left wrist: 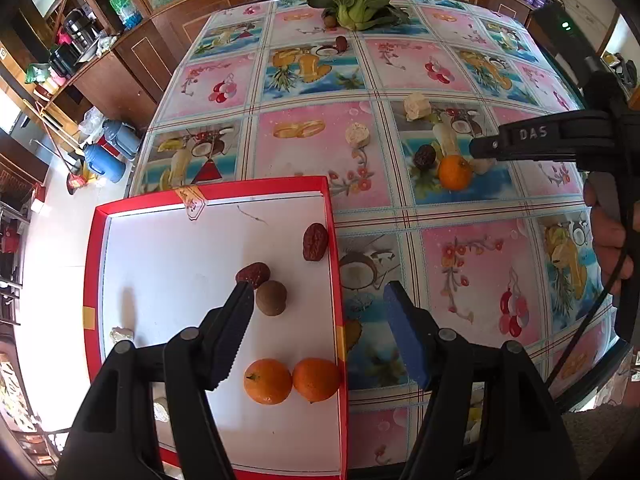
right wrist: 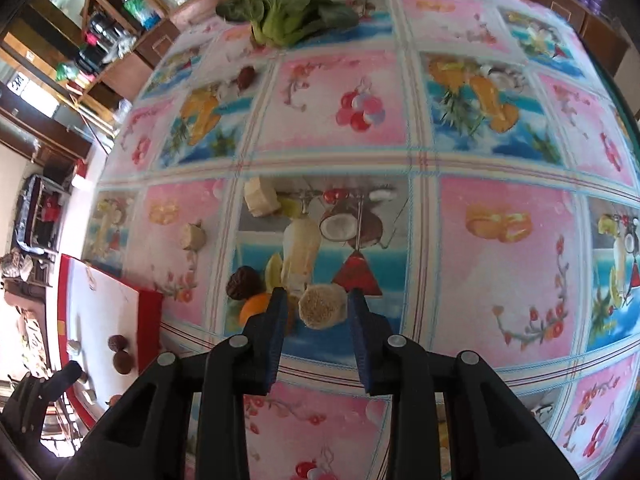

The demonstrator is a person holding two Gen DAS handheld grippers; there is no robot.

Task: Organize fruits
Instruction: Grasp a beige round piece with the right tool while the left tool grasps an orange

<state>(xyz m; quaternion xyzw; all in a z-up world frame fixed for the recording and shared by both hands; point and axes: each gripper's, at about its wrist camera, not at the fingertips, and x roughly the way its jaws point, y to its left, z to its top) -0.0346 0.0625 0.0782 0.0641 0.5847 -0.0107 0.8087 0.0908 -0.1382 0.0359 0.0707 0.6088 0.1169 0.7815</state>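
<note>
Jaws apart on both: right gripper brackets a pale round slice without pressing it, beside the loose orange. Left gripper idles empty over the red tray, where sorted oranges already sit.

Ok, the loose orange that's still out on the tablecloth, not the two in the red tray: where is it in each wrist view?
Left wrist: the loose orange sits right of centre, just under the right gripper.
Right wrist: only a sliver shows, lower left of centre, behind the gripper's left finger.
Shared landmark: the dark red date just left of the orange.
</note>
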